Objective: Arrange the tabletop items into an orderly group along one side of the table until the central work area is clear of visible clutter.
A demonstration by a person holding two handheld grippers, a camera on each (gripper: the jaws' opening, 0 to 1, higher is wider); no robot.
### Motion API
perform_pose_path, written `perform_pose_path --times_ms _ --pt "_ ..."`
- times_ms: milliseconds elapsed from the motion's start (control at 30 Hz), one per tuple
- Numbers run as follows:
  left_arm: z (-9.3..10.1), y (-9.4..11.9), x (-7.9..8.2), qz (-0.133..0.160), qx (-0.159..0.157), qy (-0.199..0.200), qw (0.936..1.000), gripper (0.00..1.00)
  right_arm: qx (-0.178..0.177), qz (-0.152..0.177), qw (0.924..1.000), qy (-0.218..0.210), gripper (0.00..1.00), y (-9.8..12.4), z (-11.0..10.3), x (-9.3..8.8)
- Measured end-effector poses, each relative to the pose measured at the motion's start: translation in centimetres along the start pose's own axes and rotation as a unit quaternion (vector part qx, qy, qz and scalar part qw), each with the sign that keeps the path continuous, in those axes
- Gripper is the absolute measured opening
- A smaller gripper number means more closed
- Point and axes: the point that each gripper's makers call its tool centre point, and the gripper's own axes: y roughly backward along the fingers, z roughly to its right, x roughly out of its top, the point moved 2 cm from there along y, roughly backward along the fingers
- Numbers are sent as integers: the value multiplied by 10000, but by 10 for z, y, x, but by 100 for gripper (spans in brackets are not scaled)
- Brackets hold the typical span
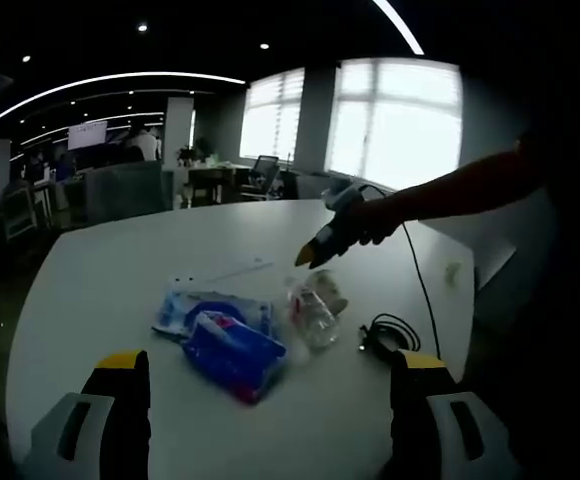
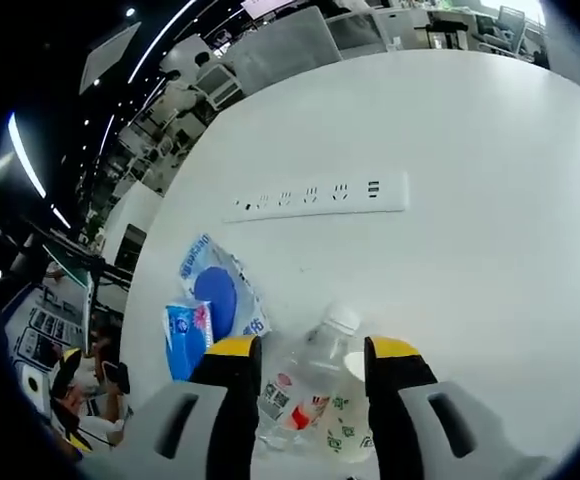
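In the left gripper view, the left gripper (image 1: 267, 385) hung low over the near edge of the white table (image 1: 120, 270), jaws spread wide and holding nothing. Ahead of it lay a blue packet (image 1: 232, 352) on a flatter blue-and-white pouch (image 1: 185, 308), a clear plastic bottle (image 1: 313, 312) on its side just beside them, and a black coiled cable (image 1: 388, 335) further right. The right gripper (image 1: 318, 250) reached in from the right, held by a hand (image 1: 375, 222), tip above the bottle; its opening could not be judged from there. In the right gripper view, the right gripper (image 2: 304, 362) had its jaws apart and empty, straddling the bottle (image 2: 305, 375) near the cap, with a small cup-like container (image 2: 345, 415) just beside it. A white power strip (image 2: 320, 196) lay well apart. Risks judged: the bottle is round and slick, so closing near the neck could let it roll or squirt out; a push could knock it into the cup or the packets; the cable might snag if dragged.
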Motion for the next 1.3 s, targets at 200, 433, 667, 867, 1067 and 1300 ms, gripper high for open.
perform_pose_path --times_ms 200,433,667,867,1067,1300 --pt "-14 -5 -6 -52 -10 52 10000 99 49 -172 9996 -228 33 -16 3 -2" --pt "-20 -10 -14 -198 -37 75 9998 99 -33 -252 9994 -252 25 -29 8 -3" --pt "-16 -18 -8 -167 -112 147 9997 99 -50 -323 9988 -367 25 -41 11 -3" --pt "-16 -27 -7 -205 -147 167 9995 99 -80 -428 9982 -407 26 -51 12 -4" --pt "-15 -31 -7 -241 -185 188 9994 99 -130 -560 9976 -397 24 -60 14 -7" --pt "-19 -36 -12 -336 -218 218 9990 99 -113 -591 9966 -564 23 -65 16 -7"
